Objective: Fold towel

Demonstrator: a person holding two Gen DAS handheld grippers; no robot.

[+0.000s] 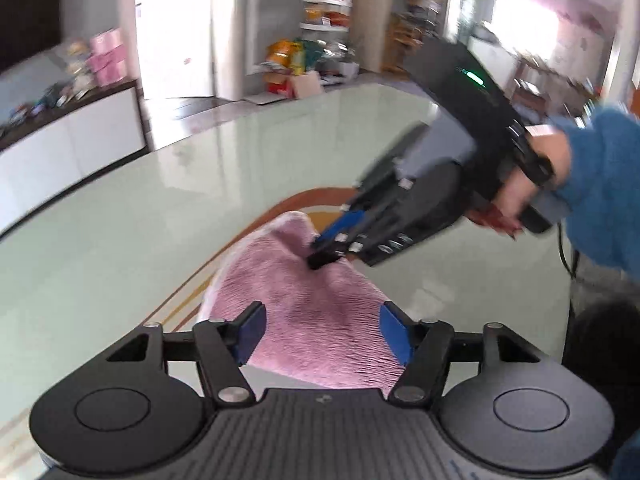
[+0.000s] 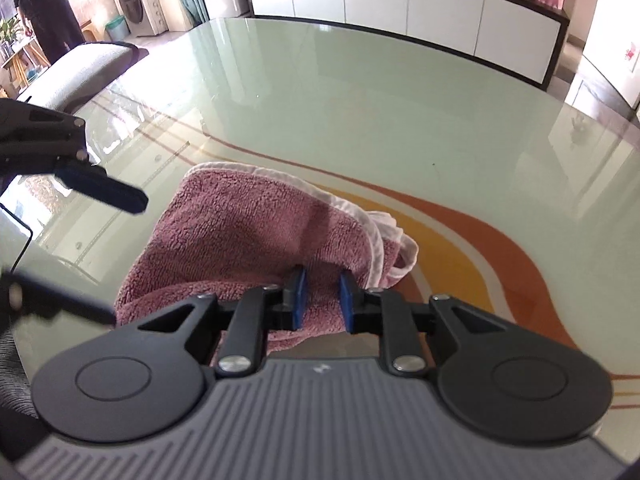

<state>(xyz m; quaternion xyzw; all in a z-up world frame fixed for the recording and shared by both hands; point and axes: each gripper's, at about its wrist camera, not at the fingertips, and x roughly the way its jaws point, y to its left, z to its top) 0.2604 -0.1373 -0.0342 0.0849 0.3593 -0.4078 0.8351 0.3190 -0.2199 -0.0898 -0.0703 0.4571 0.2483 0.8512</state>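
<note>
- Right tool: clamped on a fold of the pink towel.
- Left tool: jaws apart, gripping nothing, above the towel.
- Towel lies bunched on the glass bench.

A pink towel with a white hem lies bunched on the pale green glass table, over an orange and yellow curved band. The right gripper pinches a fold at the towel's near edge between its blue pads. The left gripper's finger juts in from the left, above the towel and clear of it. Beyond the table stands a white sideboard.
</note>
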